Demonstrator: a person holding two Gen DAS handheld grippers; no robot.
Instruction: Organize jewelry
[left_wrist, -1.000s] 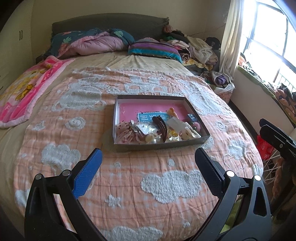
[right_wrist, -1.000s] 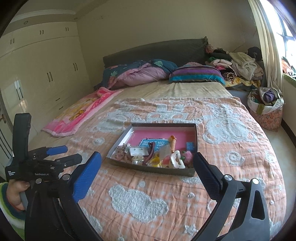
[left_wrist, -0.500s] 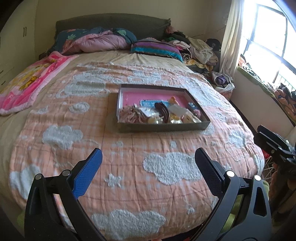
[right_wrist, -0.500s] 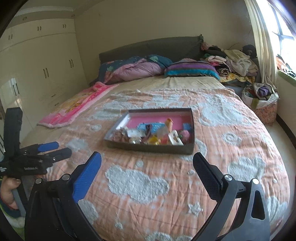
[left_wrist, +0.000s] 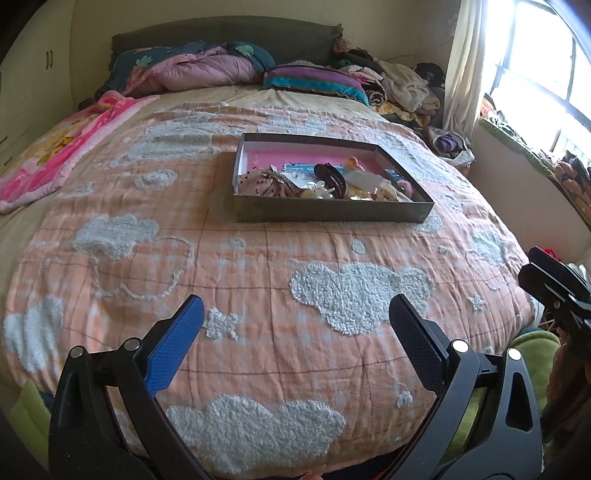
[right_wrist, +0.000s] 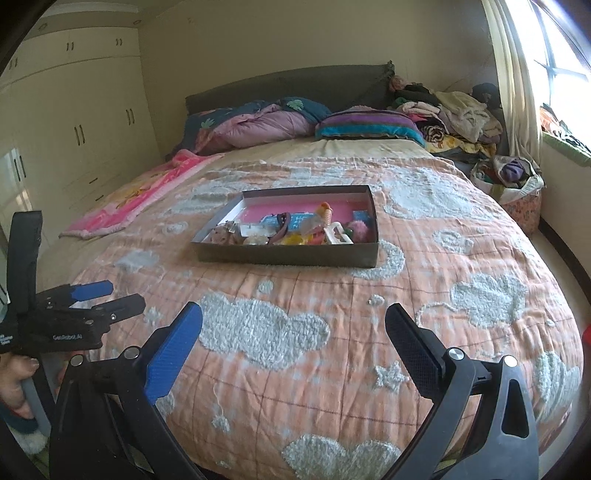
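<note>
1. Left wrist view: the left gripper (left_wrist: 295, 325) is hanging over the near end of the bed, fingers spread wide and holding nothing. The one tray (left_wrist: 332, 214) is lying on the peach cloud quilt (left_wrist: 258, 280), well apart from the fingers at about 12 o'clock, a little toward 1. Its long axis is running across the view, from 9 to 3 o'clock, with the near wall facing the fingers. The right gripper (left_wrist: 554, 288) is showing at 3 o'clock, off the bed's edge.

2. Right wrist view: the right gripper (right_wrist: 293, 325) is also standing wide and empty, pointing at the same tray (right_wrist: 288, 254), which is sitting at 12 o'clock, again well apart. The left gripper (right_wrist: 107, 295) is appearing at 9 o'clock, held in a hand (right_wrist: 14, 380). Neither gripper is looking clearly nearer; I judge both need a long reach forward.

3. Counts: one tray, two grippers. Inside the tray, the jewelry pile (right_wrist: 288, 232) is crowding the near half over a pink lining; the pieces are overlapping too much to count. One dark brown hair claw (left_wrist: 330, 177) and one white clip (right_wrist: 338, 234) are standing out.
</note>
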